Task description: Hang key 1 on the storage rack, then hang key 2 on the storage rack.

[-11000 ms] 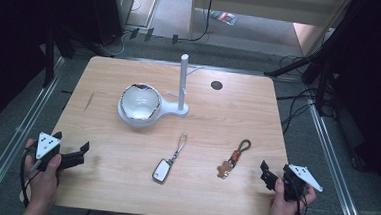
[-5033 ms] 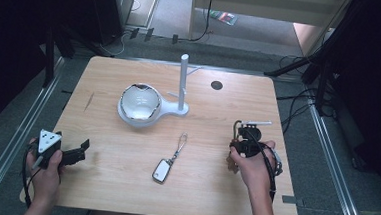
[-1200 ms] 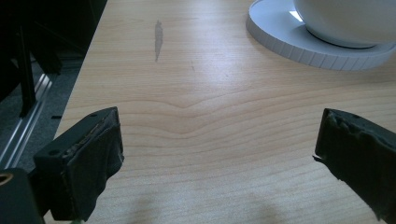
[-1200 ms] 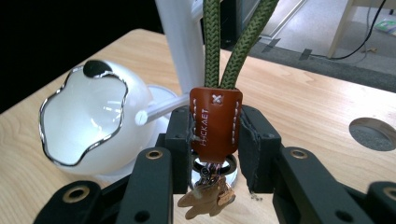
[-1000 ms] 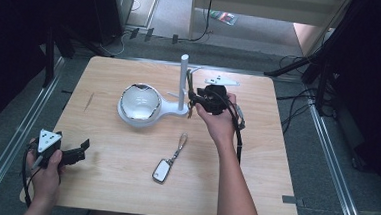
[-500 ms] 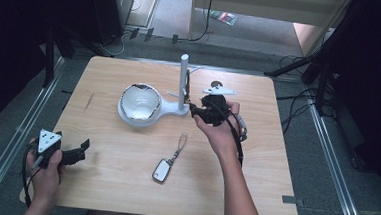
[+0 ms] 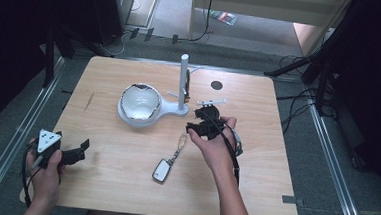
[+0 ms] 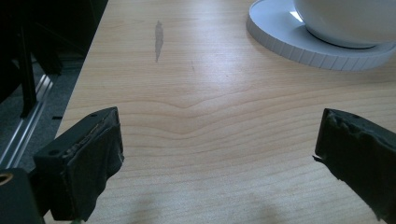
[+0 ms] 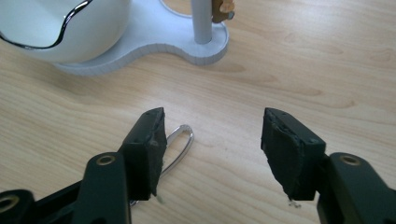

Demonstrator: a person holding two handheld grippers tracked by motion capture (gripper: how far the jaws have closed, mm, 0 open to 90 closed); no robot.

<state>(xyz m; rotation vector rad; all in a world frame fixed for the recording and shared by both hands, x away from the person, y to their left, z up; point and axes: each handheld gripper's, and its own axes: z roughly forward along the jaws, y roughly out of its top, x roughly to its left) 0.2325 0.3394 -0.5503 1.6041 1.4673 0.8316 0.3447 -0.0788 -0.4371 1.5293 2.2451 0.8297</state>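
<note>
Jaws of the right gripper (image 9: 212, 151) spread and empty above the car key fob's (image 7: 161, 170) metal loop (image 9: 180, 142), brown keychain (image 7: 188, 82) hung on the white stand's post (image 7: 183, 82); next likely lowering onto the loop; left gripper (image 8: 219, 163) open, idle.

Setting: we class this as a lab or recording studio, not a home.

Evidence we log:
- A plain light-wood tabletop (image 7: 123, 183) standing alone on grey carpet floor (image 7: 7, 126), with a round cable port (image 7: 216, 85) cut near its far edge.
- Metal floor rails (image 7: 13, 149) running along both sides of the tabletop.
- Black curtains (image 7: 28, 22) closing off left and right, darkening the surroundings.
- Loose black cables (image 7: 299, 101) and plugs on the floor beyond the tabletop.
- Stand legs (image 7: 291, 68) at the far right.
- A person seated at the near edge, holding instrumented tongs (image 7: 68, 155) with a trailing cable.
</note>
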